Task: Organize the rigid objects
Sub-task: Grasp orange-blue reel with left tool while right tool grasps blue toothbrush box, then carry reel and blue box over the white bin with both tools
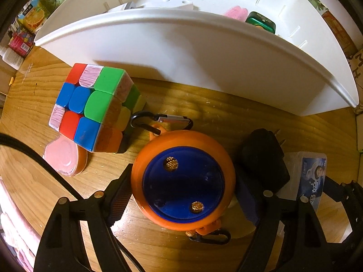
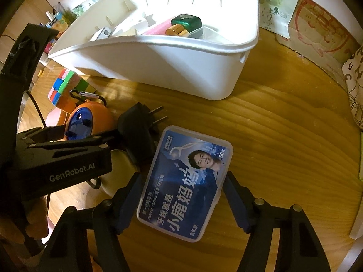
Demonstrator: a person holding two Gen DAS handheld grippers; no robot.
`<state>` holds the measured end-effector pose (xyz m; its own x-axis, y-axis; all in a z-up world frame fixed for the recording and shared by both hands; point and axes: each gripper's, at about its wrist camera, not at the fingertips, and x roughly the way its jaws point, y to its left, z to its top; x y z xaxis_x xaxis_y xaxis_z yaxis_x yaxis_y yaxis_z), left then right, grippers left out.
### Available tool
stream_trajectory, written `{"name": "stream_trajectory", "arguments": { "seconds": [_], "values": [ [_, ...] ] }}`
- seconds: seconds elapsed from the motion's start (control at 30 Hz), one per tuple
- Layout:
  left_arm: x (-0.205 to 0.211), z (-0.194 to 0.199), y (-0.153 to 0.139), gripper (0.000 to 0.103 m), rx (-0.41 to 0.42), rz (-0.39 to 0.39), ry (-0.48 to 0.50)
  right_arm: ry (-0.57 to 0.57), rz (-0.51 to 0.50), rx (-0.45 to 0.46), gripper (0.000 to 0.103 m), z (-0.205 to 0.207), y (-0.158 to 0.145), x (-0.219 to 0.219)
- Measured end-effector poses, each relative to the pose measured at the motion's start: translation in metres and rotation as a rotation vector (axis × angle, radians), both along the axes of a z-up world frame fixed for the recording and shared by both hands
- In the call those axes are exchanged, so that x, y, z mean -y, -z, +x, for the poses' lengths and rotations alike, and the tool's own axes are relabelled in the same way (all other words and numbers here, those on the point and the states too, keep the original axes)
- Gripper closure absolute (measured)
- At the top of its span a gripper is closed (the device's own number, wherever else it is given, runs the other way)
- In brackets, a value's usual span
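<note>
My left gripper (image 1: pixel 182 195) is closed around an orange and blue round case (image 1: pixel 183 180) with carabiners, its fingers touching both sides; the case also shows in the right wrist view (image 2: pixel 87 121). My right gripper (image 2: pixel 181 200) straddles a blue dental floss box (image 2: pixel 185 182) lying flat on the wooden table (image 2: pixel 283 136); its pads sit beside the box edges with small gaps. A colour cube (image 1: pixel 95 107) lies left of the case. A black plug adapter (image 1: pixel 264 158) lies between case and floss box. The white bin (image 1: pixel 204 52) stands behind.
The bin (image 2: pixel 158 59) holds a green box (image 2: pixel 187 22), a pink item, a wooden piece and white parts. A pink round lid (image 1: pixel 62 158) lies by the cube. Cartons and paper stand along the back wall. A black cable crosses the left side.
</note>
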<state>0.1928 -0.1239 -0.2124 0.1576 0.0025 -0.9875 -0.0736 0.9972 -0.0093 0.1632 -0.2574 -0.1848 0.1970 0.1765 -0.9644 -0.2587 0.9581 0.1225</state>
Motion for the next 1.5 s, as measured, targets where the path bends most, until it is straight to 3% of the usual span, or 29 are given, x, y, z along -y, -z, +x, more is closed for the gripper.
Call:
{"name": "stream_trajectory", "arguments": {
  "seconds": [0.33, 0.5, 0.73, 1.03, 1.17, 1.5],
  "values": [
    [-0.002, -0.009, -0.002, 0.020, -0.023, -0.001, 0.003, 0.017, 0.003, -0.026, 0.036, -0.014, 0.001, 0.003],
    [-0.006, -0.020, -0.001, 0.020, -0.025, -0.002, -0.006, 0.033, 0.008, 0.006, 0.036, -0.026, -0.009, 0.003],
    [-0.008, -0.044, -0.019, 0.020, 0.037, 0.006, 0.012, 0.056, 0.024, 0.076, 0.036, -0.049, -0.030, 0.008],
    [-0.019, -0.081, -0.077, 0.020, 0.182, 0.030, 0.049, 0.043, -0.007, 0.221, 0.036, -0.069, -0.065, 0.008],
    [-0.033, -0.079, -0.108, 0.020, 0.242, 0.039, 0.049, 0.035, 0.002, 0.263, 0.036, -0.071, -0.078, 0.007],
    [-0.056, -0.083, -0.173, 0.020, 0.370, 0.084, 0.068, 0.033, 0.118, 0.372, 0.036, -0.055, -0.129, -0.008]
  ]
}}
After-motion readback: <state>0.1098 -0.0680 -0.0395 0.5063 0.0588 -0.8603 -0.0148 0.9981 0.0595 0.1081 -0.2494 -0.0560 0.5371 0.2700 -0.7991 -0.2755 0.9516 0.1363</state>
